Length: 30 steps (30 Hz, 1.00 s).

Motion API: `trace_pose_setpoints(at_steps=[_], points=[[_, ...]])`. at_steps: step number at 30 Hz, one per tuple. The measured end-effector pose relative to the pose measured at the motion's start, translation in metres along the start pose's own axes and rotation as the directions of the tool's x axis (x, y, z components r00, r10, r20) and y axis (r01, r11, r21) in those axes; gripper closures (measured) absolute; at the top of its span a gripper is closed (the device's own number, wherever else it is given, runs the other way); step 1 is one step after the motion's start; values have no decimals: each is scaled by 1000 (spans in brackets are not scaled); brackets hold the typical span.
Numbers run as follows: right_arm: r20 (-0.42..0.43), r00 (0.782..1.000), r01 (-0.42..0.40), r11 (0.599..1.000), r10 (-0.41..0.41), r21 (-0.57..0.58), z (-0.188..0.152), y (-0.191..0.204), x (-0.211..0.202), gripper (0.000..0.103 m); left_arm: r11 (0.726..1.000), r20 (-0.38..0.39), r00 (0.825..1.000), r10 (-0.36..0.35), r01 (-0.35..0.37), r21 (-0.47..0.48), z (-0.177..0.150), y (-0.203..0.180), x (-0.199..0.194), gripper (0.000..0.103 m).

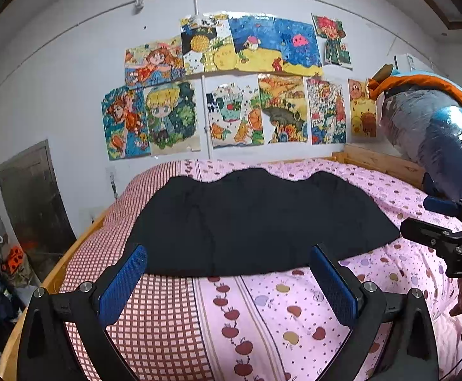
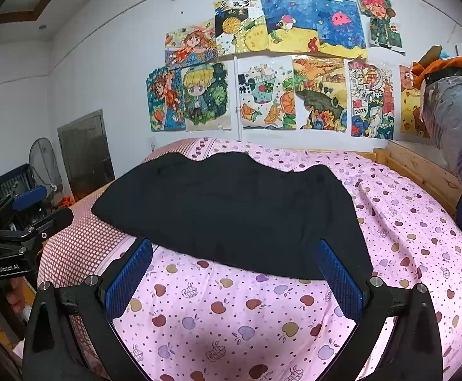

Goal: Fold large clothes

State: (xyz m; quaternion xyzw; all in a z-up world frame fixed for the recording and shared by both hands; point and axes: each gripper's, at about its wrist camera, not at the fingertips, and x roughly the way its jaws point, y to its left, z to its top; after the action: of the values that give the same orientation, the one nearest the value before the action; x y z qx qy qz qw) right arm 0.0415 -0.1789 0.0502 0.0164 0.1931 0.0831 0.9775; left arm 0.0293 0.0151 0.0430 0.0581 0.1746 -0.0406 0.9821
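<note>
At the bottom of each wrist view, the left gripper (image 1: pixel 227 281) and the right gripper (image 2: pixel 235 277) stand wide apart and hold nothing. Just beyond them, in the middle of the frame, the black garment (image 1: pixel 256 222) lies flat on the pink apple sheet (image 1: pixel 294 311). It looks partly folded; at least 1 fold seems left. Behind, drawings (image 1: pixel 231 95) cover the wall.

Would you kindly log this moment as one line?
left claw open, empty | right claw open, empty | black garment spread on bed, ungrasped
</note>
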Motion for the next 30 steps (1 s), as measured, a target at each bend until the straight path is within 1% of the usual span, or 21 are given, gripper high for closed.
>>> trace_pose_setpoints(at_steps=[4, 9, 18, 30], points=[[-12, 1000, 7, 999, -7, -31, -3, 5, 1, 2, 1000, -20, 1000, -1, 0, -14, -4, 4, 2, 0], [-18, 1000, 7, 998, -8, -58, -4, 10, 0, 2, 999, -18, 1000, 3, -3, -34, -3, 10, 4, 0], [-29, 1000, -8, 999, 7, -34, -3, 8, 1, 2, 1000, -23, 1000, 0, 0, -29, -4, 11, 5, 0], [-30, 1000, -2, 1000, 2, -19, -4, 2, 3, 2, 1000, -22, 1000, -2, 2, -16, -8, 8, 4, 0]])
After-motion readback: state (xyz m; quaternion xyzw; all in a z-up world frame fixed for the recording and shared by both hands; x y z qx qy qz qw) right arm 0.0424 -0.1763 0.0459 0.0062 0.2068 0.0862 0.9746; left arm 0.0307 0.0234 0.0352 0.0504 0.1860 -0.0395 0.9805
